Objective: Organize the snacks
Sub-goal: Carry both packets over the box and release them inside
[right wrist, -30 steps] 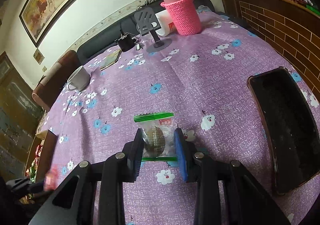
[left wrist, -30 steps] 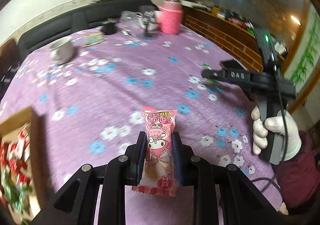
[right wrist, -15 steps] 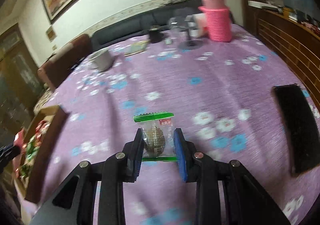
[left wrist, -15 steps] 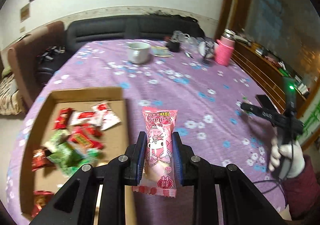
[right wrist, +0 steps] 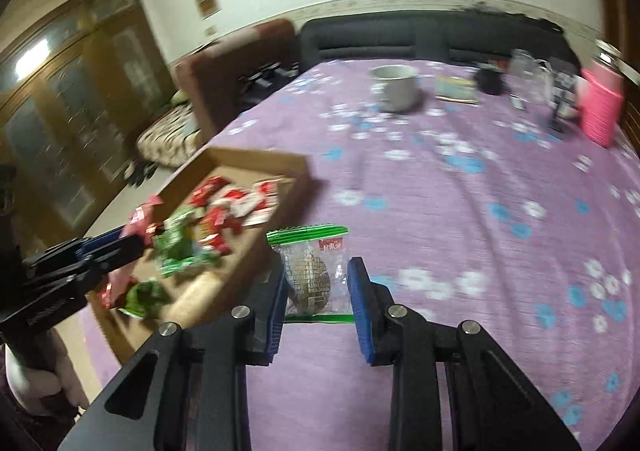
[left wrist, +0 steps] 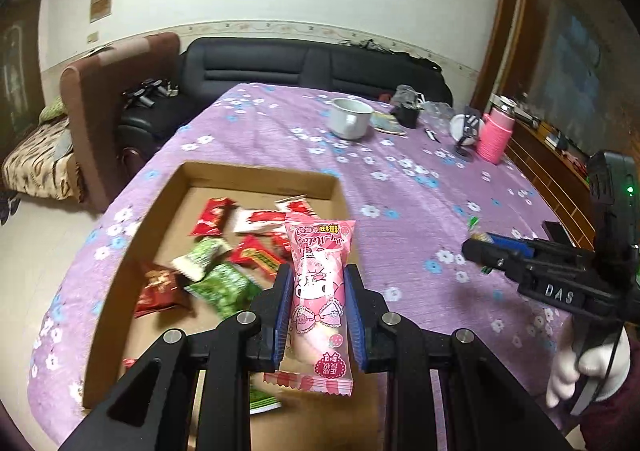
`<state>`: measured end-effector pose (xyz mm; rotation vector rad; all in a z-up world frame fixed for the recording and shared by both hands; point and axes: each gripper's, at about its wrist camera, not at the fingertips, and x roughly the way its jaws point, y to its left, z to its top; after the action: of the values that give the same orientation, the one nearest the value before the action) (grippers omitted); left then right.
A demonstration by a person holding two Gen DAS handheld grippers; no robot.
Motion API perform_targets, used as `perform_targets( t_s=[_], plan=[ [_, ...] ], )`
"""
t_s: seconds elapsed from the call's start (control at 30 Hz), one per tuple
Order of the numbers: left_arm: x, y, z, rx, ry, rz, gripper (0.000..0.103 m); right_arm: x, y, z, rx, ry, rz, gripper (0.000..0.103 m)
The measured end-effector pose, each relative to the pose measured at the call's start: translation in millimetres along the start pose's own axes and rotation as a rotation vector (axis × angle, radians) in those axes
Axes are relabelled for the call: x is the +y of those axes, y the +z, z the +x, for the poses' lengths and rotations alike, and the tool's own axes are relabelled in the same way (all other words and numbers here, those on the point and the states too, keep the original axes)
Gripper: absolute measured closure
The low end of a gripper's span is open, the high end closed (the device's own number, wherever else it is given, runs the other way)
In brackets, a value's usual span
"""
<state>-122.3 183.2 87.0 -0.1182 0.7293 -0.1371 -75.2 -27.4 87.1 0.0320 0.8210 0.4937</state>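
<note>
My left gripper (left wrist: 318,283) is shut on a pink cartoon snack pack (left wrist: 318,291) and holds it above the right side of a cardboard box (left wrist: 256,175) with several red and green snack packs (left wrist: 216,275) inside. My right gripper (right wrist: 318,279) is shut on a clear green-edged snack pack (right wrist: 310,275) above the purple tablecloth, just right of the box (right wrist: 260,163). The right gripper also shows at the right of the left wrist view (left wrist: 478,247), and the left gripper at the left of the right wrist view (right wrist: 132,239).
A floral purple tablecloth (left wrist: 400,187) covers the table. At its far end stand a white mug (left wrist: 348,117), a pink knit-covered flask (left wrist: 494,135), a small stand and black items. A dark phone (left wrist: 556,229) lies near the right edge. Sofas stand beyond the table.
Both grippers have swung left with their packs. The box has come under my left gripper and beside my right gripper.
</note>
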Motion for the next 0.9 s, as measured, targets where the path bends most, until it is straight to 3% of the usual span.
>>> perform_targets(
  t_s=[0.37, 0.67, 0.9],
  plan=[
    [61, -7, 1, -0.002, 0.074, -0.093, 0.076, 96, 10, 35, 0.077, 0.09, -0.146, 0.074],
    [96, -10, 11, 0.015, 0.09, -0.136, 0.076, 139, 10, 67, 0.135, 0.121, -0.199, 0.074],
    [105, -12, 19, 0.031, 0.081, -0.16, 0.076, 150, 7, 85, 0.166, 0.097, -0.229, 0.074]
  ],
)
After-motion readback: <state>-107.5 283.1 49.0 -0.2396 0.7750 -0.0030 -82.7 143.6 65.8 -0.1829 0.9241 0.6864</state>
